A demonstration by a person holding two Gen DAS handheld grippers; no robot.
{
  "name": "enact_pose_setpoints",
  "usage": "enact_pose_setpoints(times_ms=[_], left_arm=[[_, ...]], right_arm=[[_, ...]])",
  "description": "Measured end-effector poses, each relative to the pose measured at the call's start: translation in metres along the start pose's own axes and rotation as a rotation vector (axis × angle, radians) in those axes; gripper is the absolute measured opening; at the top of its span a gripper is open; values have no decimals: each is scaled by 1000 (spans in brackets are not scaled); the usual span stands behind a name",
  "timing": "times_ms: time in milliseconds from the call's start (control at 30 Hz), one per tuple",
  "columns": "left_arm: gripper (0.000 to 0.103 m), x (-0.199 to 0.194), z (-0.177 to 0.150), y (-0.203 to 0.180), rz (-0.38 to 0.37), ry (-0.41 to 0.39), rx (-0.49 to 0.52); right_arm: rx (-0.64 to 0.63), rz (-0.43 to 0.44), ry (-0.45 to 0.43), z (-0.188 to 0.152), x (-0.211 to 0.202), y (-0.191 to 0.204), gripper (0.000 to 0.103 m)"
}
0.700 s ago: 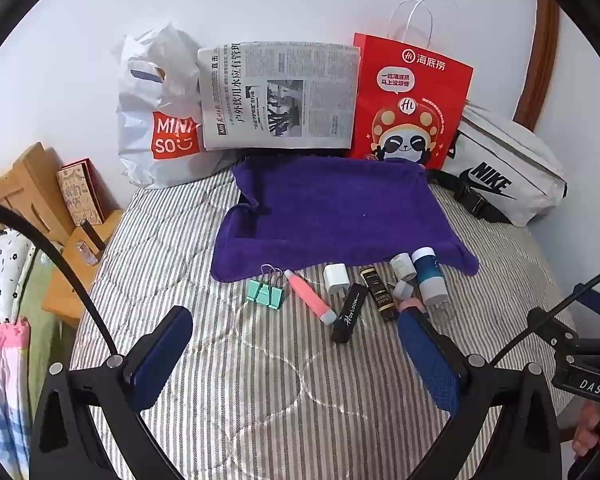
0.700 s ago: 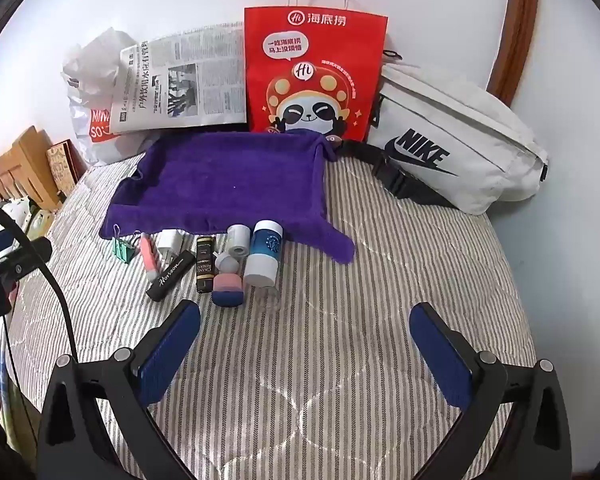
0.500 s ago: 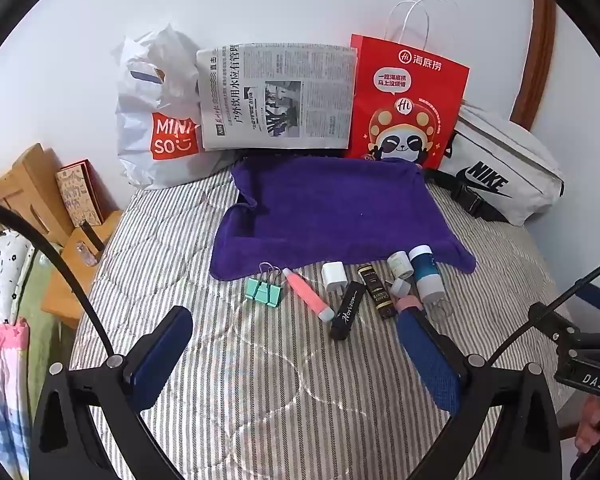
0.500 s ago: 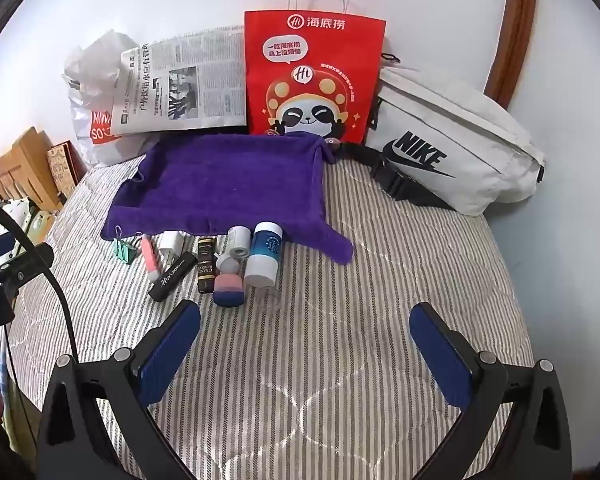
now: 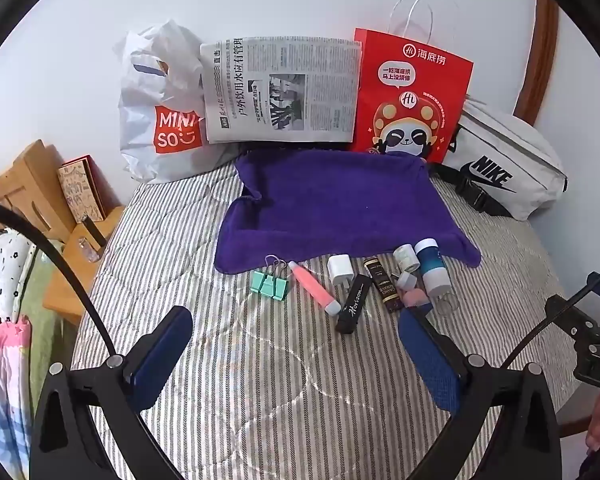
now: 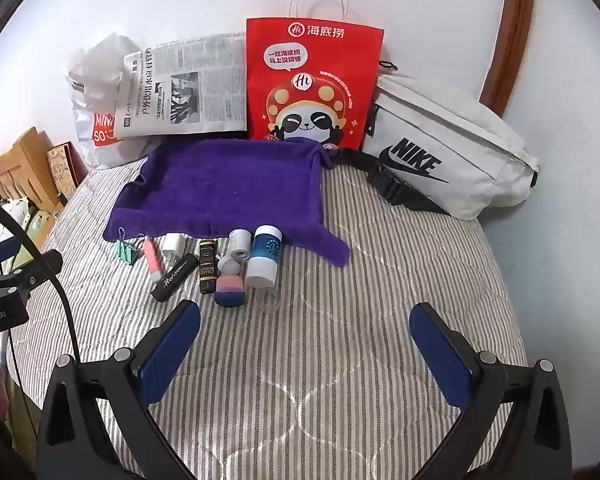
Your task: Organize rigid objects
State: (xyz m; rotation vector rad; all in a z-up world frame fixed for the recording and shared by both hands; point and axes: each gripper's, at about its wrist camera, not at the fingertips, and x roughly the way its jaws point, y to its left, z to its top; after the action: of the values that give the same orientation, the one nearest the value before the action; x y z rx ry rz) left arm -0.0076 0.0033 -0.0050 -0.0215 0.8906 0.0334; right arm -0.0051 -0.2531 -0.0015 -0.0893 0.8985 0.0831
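1. Both views have shifted slightly nearer the row of small objects since the earlier frame.
2. Left tongs (image 5: 296,354) and right tongs (image 6: 306,350): spread, empty, above the bed (image 6: 360,320).
3. Small objects, from binder clips (image 5: 269,284) to blue-white bottle (image 6: 263,257), line the near edge of the purple towel (image 5: 332,208).

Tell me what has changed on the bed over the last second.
Nothing on the bed moved, and nothing was picked up or let go. Only the views drifted slightly. The left gripper and right gripper stay open and empty above the striped bedspread, short of the row of small items by the purple towel.
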Motion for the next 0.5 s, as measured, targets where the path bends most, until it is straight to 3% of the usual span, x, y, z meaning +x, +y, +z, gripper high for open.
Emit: enact_pose_setpoints(times_ms=[500], left_arm=[[103, -2, 2, 4, 8, 0, 10]], right_arm=[[0, 5, -10, 0, -6, 1, 103]])
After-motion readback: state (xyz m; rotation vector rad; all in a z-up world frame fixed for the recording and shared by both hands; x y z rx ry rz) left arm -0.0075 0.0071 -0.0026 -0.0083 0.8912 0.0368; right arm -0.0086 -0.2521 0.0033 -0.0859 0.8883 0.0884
